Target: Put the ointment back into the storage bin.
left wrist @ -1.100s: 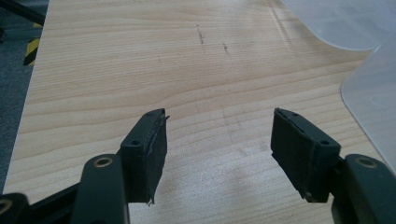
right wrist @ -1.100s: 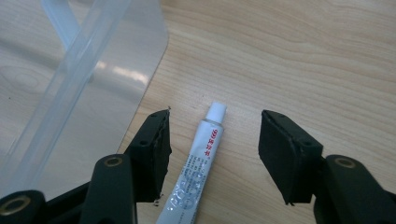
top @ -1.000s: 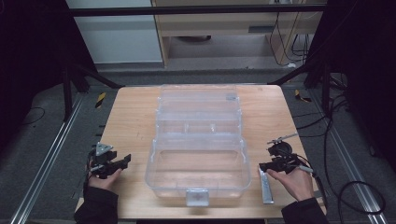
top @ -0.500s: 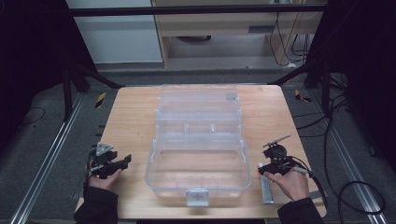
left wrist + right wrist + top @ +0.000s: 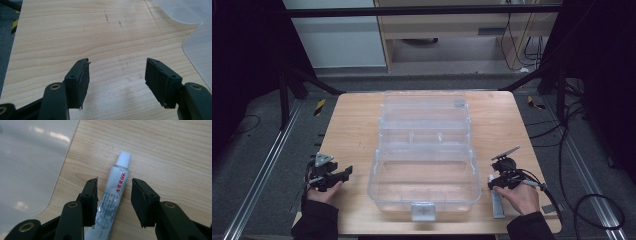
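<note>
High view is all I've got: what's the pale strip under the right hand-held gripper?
Observer: A small white tube with red print and a white cap, lying flat on the table.
Operator: Gripped?
Observer: Not yet. The right hand-held gripper straddles it. Its jaws have just been closing, and there is a gap at one pad.
Operator: Left one?
Observer: The left hand-held gripper is open, with nothing between its jaws.

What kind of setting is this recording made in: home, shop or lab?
Most likely a lab or recording workspace, not a home. A bare wooden table stands inside a dark metal frame, loose cables trail over grey carpet, and the person works with handheld grippers beside a clear plastic box.
</note>
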Tool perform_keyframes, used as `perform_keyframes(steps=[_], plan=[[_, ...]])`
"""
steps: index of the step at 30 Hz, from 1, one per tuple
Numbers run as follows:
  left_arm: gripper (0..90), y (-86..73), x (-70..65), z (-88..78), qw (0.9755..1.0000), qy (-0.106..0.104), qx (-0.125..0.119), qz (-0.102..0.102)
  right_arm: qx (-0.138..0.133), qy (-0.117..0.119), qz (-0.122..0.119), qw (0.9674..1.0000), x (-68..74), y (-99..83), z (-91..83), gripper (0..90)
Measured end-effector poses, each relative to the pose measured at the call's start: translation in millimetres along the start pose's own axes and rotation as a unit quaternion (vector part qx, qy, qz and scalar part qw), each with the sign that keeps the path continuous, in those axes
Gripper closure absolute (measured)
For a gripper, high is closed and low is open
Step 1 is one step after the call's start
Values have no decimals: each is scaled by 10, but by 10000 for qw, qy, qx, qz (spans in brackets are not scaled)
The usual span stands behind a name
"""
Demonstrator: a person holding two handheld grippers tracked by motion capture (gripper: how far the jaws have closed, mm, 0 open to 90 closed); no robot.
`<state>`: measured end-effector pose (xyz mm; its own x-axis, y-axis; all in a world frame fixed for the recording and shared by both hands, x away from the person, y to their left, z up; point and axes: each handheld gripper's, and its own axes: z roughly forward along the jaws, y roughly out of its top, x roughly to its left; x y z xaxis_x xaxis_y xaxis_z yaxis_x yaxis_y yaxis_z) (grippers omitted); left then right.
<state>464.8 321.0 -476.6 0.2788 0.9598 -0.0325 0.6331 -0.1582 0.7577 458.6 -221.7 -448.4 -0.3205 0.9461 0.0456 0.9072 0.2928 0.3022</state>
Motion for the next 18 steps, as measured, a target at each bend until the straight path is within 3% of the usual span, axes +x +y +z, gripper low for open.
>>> perform_keyframes(steps=[18], plan=[[363, 2, 0, 0, 10000, -7, 3, 4, 283, 39, 10, 9996, -6, -10, 143, 630]])
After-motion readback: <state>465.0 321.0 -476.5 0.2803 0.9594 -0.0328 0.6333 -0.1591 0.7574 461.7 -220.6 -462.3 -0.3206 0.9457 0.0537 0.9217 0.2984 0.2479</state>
